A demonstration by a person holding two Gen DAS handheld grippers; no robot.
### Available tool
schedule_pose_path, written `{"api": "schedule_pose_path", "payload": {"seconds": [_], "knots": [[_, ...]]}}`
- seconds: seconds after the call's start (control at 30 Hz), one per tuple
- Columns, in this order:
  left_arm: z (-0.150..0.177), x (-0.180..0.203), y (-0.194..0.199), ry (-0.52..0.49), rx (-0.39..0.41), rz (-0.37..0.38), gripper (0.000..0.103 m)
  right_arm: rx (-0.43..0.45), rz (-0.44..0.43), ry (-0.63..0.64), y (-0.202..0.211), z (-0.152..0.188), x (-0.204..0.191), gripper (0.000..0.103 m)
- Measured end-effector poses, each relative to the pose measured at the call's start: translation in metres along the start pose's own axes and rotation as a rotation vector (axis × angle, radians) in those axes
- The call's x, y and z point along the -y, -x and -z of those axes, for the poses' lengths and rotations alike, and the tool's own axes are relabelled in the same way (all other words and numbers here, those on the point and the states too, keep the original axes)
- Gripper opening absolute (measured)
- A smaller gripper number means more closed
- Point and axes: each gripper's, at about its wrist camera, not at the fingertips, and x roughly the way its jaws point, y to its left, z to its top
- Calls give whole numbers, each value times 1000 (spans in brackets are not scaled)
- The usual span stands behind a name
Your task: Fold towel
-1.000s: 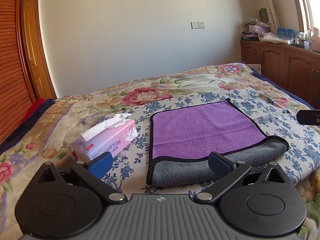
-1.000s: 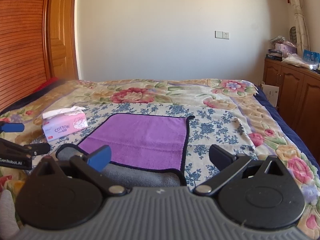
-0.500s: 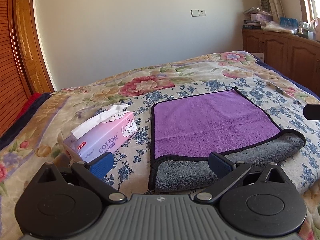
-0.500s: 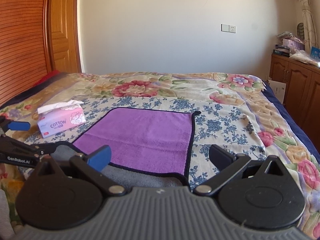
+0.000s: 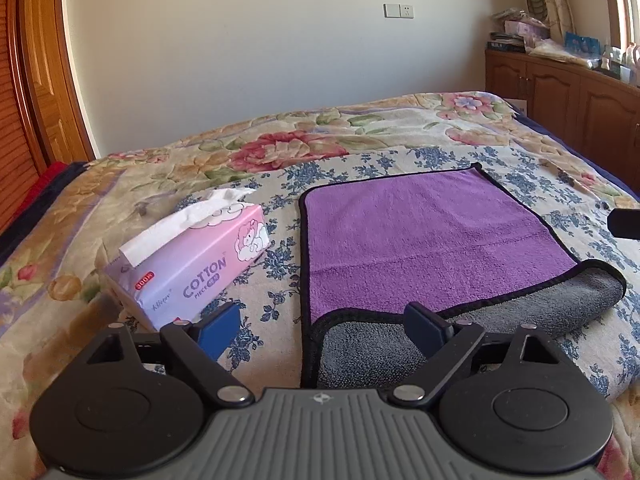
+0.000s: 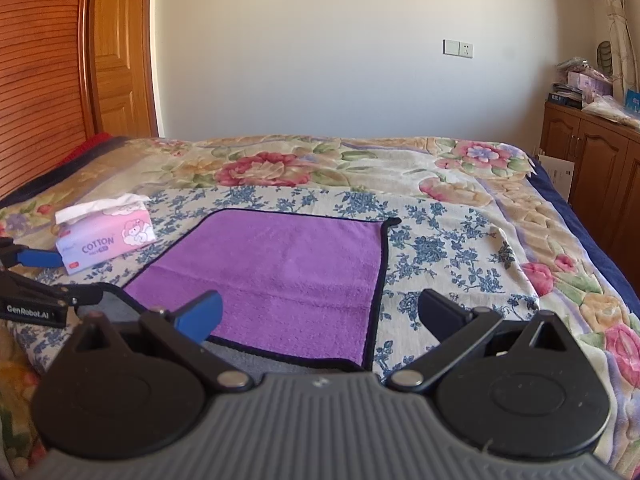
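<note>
The purple towel (image 5: 424,236) is lying flat on the bed (image 5: 360,128), spread over the blue-flowered part of the cover, with its black-trimmed edges showing. Its near edge is turning over in a soft roll, so the grey underside is facing up along the near side. The left gripper (image 5: 322,326) is hovering low over the towel's near left corner, its jaws standing spread wide and holding nothing; one finger is sitting above the grey fold, the other above the bedcover just left of the towel. The right gripper (image 6: 320,312) is hanging over the near right corner, its jaws likewise spread apart and empty, the corner lying between them below. In the right wrist view the left gripper (image 6: 52,276) is showing at the left edge, near the towel's near left corner. A pink tissue box (image 5: 192,264) marked COTTON is sitting on the bed just left of the towel, a white tissue sticking out of its top.
</note>
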Motion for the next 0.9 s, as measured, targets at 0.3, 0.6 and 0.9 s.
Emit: {"api": "schedule_pose_path", "payload": {"seconds": [0.3,0.6,0.9], "knots": [[0,-3,-12,23,-41,52,60,-28,2,-3,-7,4,1,103],[4,-14,-27,74,-105,53,45,-114,-16,-12,-20,11,2,103],[8,-15,-31,85,-143,77,28,-193,-42,-37,-31,17,7,103]]}}
